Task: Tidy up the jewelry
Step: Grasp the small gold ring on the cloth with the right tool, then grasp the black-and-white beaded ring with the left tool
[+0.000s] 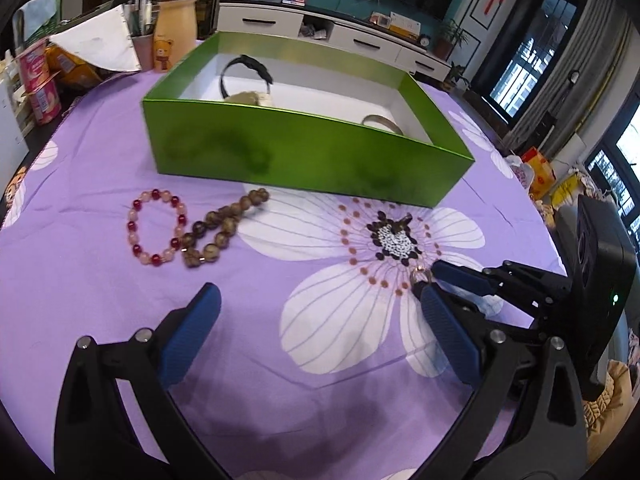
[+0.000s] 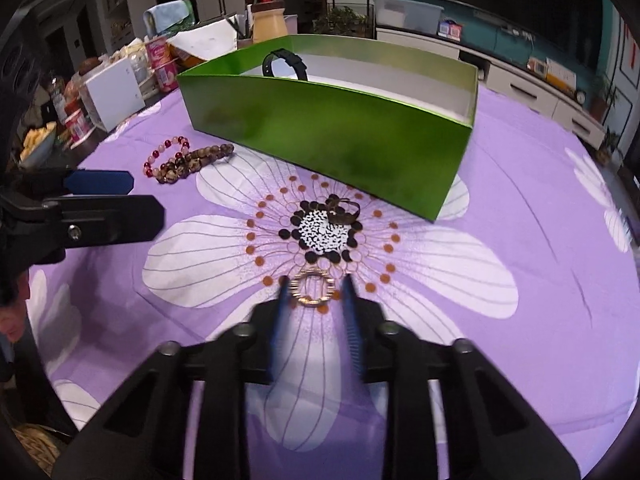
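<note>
Purple cloth with big white flowers covers the table [image 1: 100, 280], and the green box [image 1: 304, 160] stands open on it toward the far side. Inside the box I see a black band [image 1: 248, 70] standing on edge, something pale beside it, and a metal bangle [image 1: 382, 122] near the front wall.

On my right gripper [image 2: 314, 290] the fingers [image 2: 283, 300] stand a little apart with a small gold ring [image 2: 312, 290] lying flat on the cloth between their tips. Both tips are close beside the ring, but the blur keeps me from telling whether the pads press on it. The ring sits at the lower edge of the flower's dotted centre. A small dark piece [image 2: 344, 210] lies just past that centre, near the corner of the box.

My left gripper [image 1: 320, 320] hangs over the cloth with its fingers wide apart and nothing between them. Ahead of it, to the left, lie a red and pink bead bracelet [image 1: 156, 226] and a brown bead bracelet [image 1: 222, 226], touching each other, just in front of the box.
</note>
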`<action>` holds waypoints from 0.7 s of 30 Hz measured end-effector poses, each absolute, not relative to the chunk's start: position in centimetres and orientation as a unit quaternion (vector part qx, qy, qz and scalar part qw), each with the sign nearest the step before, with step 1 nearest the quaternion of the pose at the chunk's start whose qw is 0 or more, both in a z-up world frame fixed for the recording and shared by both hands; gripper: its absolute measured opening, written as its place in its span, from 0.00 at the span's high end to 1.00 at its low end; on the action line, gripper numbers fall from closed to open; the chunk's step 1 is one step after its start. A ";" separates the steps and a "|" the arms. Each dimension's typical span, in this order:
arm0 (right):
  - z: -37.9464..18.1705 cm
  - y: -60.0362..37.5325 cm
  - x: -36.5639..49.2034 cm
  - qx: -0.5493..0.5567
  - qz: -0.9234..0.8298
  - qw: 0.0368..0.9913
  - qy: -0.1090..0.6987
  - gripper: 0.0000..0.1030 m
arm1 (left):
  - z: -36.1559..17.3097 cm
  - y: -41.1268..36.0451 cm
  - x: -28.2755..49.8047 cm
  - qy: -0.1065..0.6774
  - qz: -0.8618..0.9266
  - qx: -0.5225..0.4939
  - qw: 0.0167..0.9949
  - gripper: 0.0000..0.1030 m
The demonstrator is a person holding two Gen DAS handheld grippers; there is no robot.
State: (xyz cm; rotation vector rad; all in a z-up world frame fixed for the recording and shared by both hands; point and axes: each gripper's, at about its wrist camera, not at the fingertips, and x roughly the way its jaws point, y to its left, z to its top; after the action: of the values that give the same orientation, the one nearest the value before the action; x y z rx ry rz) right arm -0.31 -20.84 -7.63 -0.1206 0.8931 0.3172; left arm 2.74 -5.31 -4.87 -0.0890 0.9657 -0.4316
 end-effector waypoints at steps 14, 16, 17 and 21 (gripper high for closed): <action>-5.3 -31.5 -0.9 0.076 0.066 0.912 0.398 0.80 | -6.6 -13.2 5.7 0.478 -0.272 0.009 0.835 0.33; -5.2 -32.1 -1.1 0.085 0.066 0.913 0.393 0.80 | -7.0 -14.0 6.5 0.481 -0.276 0.010 0.832 0.43; -5.2 -32.4 -1.2 0.087 0.067 0.914 0.392 0.80 | -7.2 -14.3 6.8 0.482 -0.276 0.011 0.832 0.46; -5.4 -32.5 -1.1 0.098 0.075 0.913 0.388 0.80 | -7.2 -15.4 7.6 0.471 -0.274 0.024 0.838 0.55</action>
State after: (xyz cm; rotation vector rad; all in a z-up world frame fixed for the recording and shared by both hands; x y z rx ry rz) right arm -1.10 -32.48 -5.44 0.2023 0.7994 0.1554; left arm 7.64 -15.44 -7.18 0.0497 0.9966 -0.5794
